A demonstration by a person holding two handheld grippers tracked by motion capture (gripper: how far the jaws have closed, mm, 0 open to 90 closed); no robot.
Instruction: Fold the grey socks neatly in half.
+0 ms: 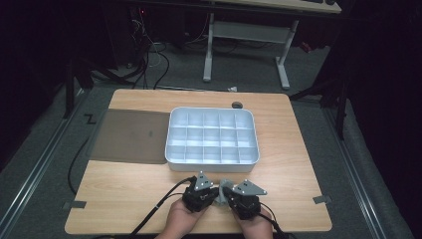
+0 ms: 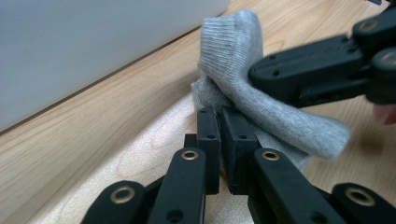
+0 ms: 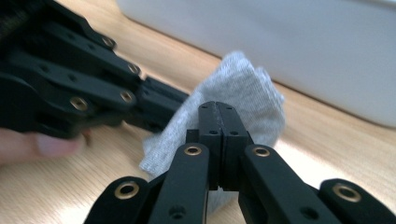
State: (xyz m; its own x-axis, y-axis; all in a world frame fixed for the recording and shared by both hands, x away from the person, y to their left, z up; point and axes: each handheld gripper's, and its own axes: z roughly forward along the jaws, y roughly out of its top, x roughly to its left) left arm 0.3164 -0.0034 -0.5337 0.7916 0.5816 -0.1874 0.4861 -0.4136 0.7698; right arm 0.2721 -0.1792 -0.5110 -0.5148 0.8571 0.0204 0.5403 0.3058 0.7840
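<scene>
On the wooden table [image 1: 134, 189], just in front of the white compartment tray [image 1: 212, 164], both your grippers pinch one grey sock [image 2: 243, 84]: left gripper [image 2: 221, 114] clamped (narrow slit showing), right gripper [image 3: 218, 109] fully pressed.

My left hand-held gripper [image 1: 211, 195] and my right hand-held gripper [image 1: 228, 197] are both matte black, each topped by a grey three-cornered plate with small dark screws at its corners. A black cable trails back from each one toward me. Close up, the jaws are built from flat black link bars joined by brass-ringed pivots, and they end in narrow rectangular black pads with tiny screw holes along their faces. The bars have rounded ends and a slightly worn, dusty surface. My hands are bare, with no gloves or sleeves showing.
</scene>
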